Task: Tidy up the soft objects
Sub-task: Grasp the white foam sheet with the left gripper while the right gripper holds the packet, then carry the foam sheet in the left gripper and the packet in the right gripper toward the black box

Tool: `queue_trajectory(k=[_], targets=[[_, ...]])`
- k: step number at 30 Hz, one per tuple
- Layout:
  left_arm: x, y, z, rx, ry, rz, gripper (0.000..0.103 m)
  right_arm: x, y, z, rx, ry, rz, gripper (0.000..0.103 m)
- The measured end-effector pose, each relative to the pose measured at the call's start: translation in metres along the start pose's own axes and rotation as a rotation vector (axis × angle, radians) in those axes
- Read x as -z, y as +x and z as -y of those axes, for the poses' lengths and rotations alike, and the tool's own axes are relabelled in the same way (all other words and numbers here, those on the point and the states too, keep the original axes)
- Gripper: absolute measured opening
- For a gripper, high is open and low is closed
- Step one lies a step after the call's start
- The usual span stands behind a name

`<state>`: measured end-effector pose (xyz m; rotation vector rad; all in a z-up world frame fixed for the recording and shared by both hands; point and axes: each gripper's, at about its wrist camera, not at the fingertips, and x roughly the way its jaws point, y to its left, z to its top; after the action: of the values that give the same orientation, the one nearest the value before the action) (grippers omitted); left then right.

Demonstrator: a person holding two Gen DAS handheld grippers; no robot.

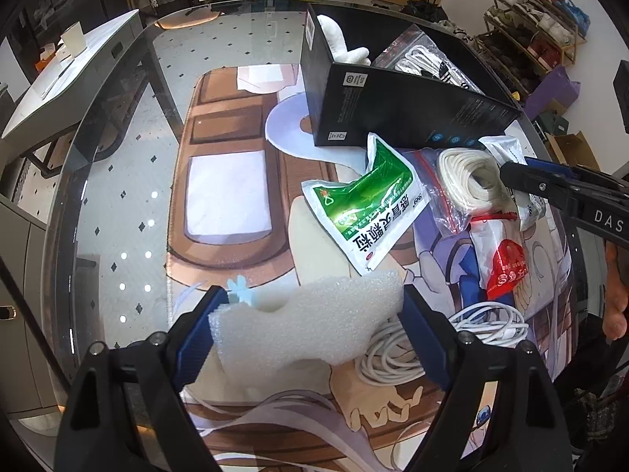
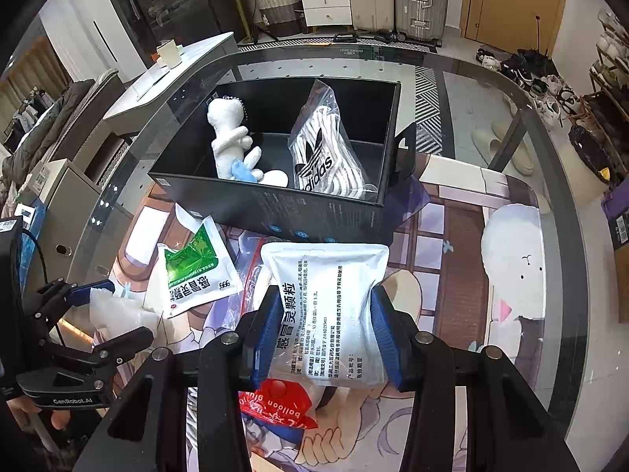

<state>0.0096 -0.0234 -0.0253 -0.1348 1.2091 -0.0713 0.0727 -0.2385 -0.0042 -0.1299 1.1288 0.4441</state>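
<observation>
At six o'clock of the black box [image 2: 275, 200], white sachet [image 2: 326, 306] clamped flat-sided in right gripper [image 2: 326, 334] jaws, light, limp, slippery; foam piece [image 1: 302, 322] between left gripper [image 1: 310, 326] jaws, squashy, grip uncertain.

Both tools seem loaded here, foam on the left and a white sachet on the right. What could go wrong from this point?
1. The right tool pinches the white sachet only by its side edges, so it could slip before reaching the black box.
2. The foam piece in the left tool compresses easily and might twist free.
3. The box already holds a plush toy and a bagged white cord, so space is tight.
</observation>
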Motion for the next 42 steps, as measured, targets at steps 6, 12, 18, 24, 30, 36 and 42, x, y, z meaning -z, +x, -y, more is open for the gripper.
queue_trajectory(k=[6, 12, 18, 24, 30, 36, 42], targets=[[0.0, -0.008, 0.006, -0.011, 0.018, 0.037, 0.087, 0.012, -0.007, 0.0, -0.029, 0.004, 0.012, 0.046], [-0.001, -0.015, 0.013, -0.016, 0.027, 0.064, 0.087, 0.023, -0.017, -0.007, -0.053, -0.008, 0.029, 0.046], [-0.007, -0.026, 0.023, -0.014, 0.039, 0.099, 0.087, 0.025, -0.036, -0.012, -0.064, -0.029, 0.058, 0.046], [-0.015, -0.037, 0.029, -0.022, 0.052, 0.134, 0.087, 0.022, -0.051, -0.007, -0.057, -0.04, 0.088, 0.046], [-0.026, -0.046, 0.034, -0.026, 0.057, 0.168, 0.087, 0.014, -0.061, -0.002, -0.055, -0.048, 0.118, 0.045], [-0.039, -0.052, 0.04, -0.025, 0.065, 0.187, 0.087, 0.001, -0.067, -0.006, -0.068, -0.062, 0.137, 0.045], [-0.052, -0.059, 0.042, -0.03, 0.076, 0.21, 0.087, -0.015, -0.067, -0.005, -0.071, -0.063, 0.147, 0.045]])
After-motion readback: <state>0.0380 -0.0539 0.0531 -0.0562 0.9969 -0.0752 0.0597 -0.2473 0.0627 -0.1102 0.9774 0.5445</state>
